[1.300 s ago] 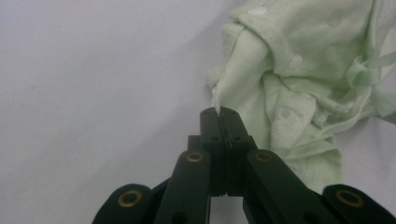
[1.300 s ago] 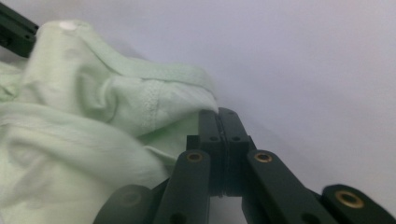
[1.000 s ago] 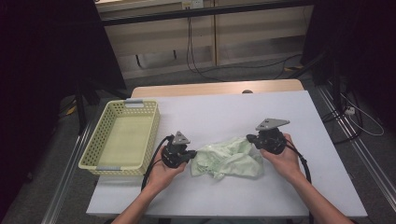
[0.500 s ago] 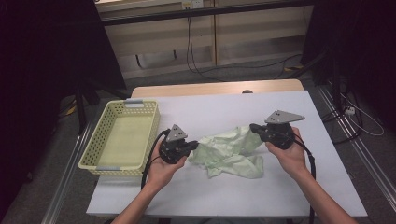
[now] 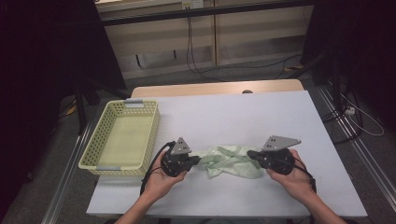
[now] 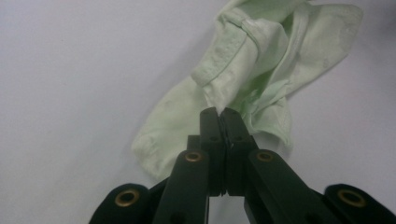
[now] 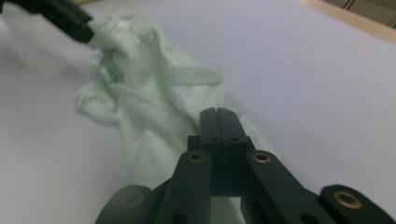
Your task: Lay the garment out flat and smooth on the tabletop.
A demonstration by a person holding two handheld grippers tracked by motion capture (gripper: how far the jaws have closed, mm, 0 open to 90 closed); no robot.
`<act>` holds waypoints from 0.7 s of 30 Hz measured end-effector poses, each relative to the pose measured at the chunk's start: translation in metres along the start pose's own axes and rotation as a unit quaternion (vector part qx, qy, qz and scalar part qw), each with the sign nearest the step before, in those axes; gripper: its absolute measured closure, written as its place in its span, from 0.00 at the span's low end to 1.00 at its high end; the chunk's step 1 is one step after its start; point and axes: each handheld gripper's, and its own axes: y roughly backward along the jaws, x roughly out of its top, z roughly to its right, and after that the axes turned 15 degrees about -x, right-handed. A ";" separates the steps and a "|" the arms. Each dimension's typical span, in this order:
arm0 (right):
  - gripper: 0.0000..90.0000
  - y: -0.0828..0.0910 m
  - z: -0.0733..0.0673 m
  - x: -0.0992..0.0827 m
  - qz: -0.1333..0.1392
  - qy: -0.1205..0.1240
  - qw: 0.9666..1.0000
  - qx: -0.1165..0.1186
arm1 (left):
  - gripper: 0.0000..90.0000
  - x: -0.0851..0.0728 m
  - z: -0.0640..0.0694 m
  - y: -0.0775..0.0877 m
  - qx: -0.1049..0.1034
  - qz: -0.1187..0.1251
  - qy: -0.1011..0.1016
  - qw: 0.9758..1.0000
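A pale green cloth [image 5: 228, 161] lies crumpled in a band on the white table [image 5: 233, 112], stretched between my two grippers. My left gripper [image 5: 198, 160] pinches the cloth's left end; in the left gripper view its jaws meet on a fold of the cloth [image 6: 243, 60] at the left gripper's [image 6: 219, 112] tips. My right gripper [image 5: 250, 153] is shut on the right end. In the right gripper view the cloth [image 7: 154, 98] runs from the right gripper [image 7: 218, 112] away to the left gripper [image 7: 86, 28], which shows at the top left.
A pale yellow plastic basket [image 5: 89, 162] stands on the table's left side, a short way from my left hand. Bare white tabletop extends behind the cloth and to the right. Dark furniture and floor cables surround the table.
My right gripper has swung right and then toward the near edge, cloth in its jaws. The cloth, bunched a second ago, is drawn out between the grippers. The left gripper barely moved.
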 end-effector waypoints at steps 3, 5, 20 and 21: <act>1.00 0.003 -0.003 -0.009 -0.013 0.005 1.000 0.005 | 0.98 -0.003 -0.001 0.001 -0.009 0.001 0.000 1.000; 1.00 0.005 -0.004 -0.018 -0.024 0.006 1.000 0.007 | 0.91 -0.004 -0.002 0.003 -0.002 0.014 -0.003 1.000; 0.73 -0.004 0.007 -0.015 0.007 -0.042 0.999 0.028 | 0.50 -0.006 -0.017 0.011 -0.003 0.056 0.025 0.998; 0.71 -0.005 0.007 -0.015 0.006 -0.043 0.999 0.031 | 0.48 -0.007 -0.018 0.010 -0.007 0.052 0.025 0.998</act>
